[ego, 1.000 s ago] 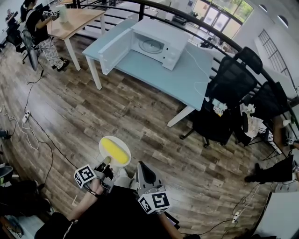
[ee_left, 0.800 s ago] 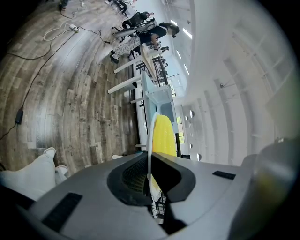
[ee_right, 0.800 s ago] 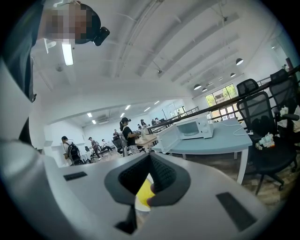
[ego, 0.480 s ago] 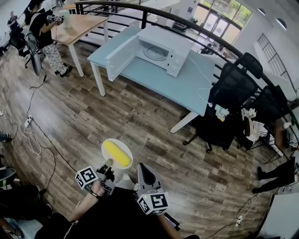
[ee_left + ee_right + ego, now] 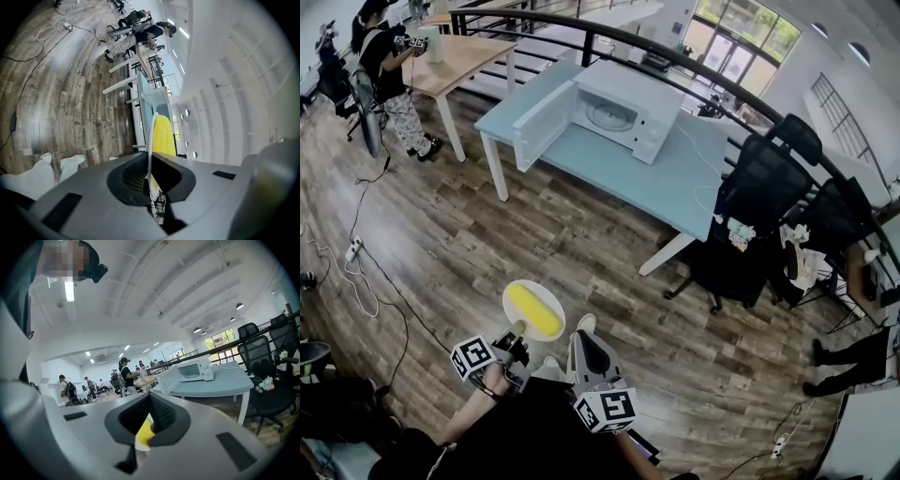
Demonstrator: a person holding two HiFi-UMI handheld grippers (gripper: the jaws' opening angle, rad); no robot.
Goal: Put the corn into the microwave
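**While Corn Hung Mid-Floor, Oven Door Stood Open**

While the left tool (image 5: 517, 330) clamped the rim of the white plate (image 5: 510, 298), the corn (image 5: 534, 311) lay on it, well apart from the microwave (image 5: 619, 112). Its door (image 5: 539, 127) stood open near the blue counter's (image 5: 675, 178) edge. Bare wood floor (image 5: 581, 234) lay between. The right tool (image 5: 577, 332), jaws nearly together, gripped nothing just beside the plate.
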